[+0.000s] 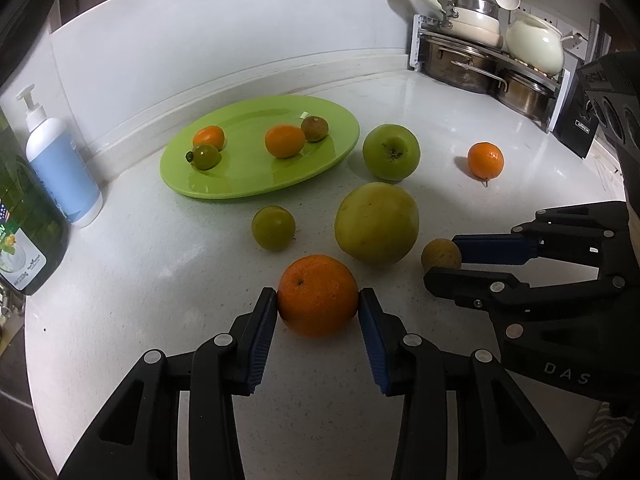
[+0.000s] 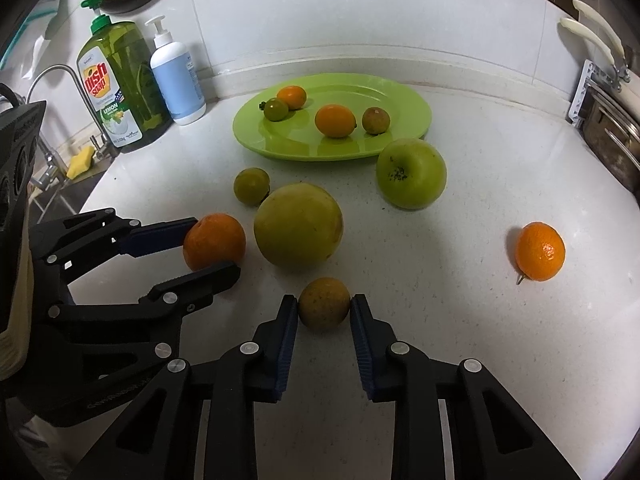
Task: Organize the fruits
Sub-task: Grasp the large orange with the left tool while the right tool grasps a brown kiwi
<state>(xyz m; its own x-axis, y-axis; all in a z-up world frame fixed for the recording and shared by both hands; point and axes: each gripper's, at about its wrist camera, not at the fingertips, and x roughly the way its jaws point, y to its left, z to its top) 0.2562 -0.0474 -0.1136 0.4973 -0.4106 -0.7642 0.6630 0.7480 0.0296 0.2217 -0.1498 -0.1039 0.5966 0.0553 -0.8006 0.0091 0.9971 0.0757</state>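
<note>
Between your left gripper's [image 1: 318, 306] jaws sits the big orange [image 1: 317, 295], both blue pads pressed to its sides, so that gripper is clamped on it while the fruit rests on the white worktop [image 1: 160, 280]. Your right gripper [image 2: 324, 308] has its jaws closed against the small brownish-yellow fruit [image 2: 324, 303], one pad on each side, and that fruit also sits on the worktop.

Just beyond both of them lies the large yellow-green fruit [image 2: 298, 225], with a small green citrus [image 2: 251, 186] close to its far left side (whether they touch, you cannot tell). The green apple [image 2: 411, 173] stands just beside the near rim of the green plate [image 2: 400, 96]. Well off to your right, a lone mandarin [image 2: 539, 251] lies by itself with a short stem poking down.

On the plate you have four small fruits: an orange one [image 2: 292, 97] with a green one [image 2: 276, 109] touching it at the left end, then another orange one [image 2: 335, 121] and a brownish one [image 2: 375, 120] near each other toward the middle.

Against the back wall to the left stand a dish soap bottle [image 2: 116, 80] and a white pump bottle [image 2: 176, 80], side by side
</note>
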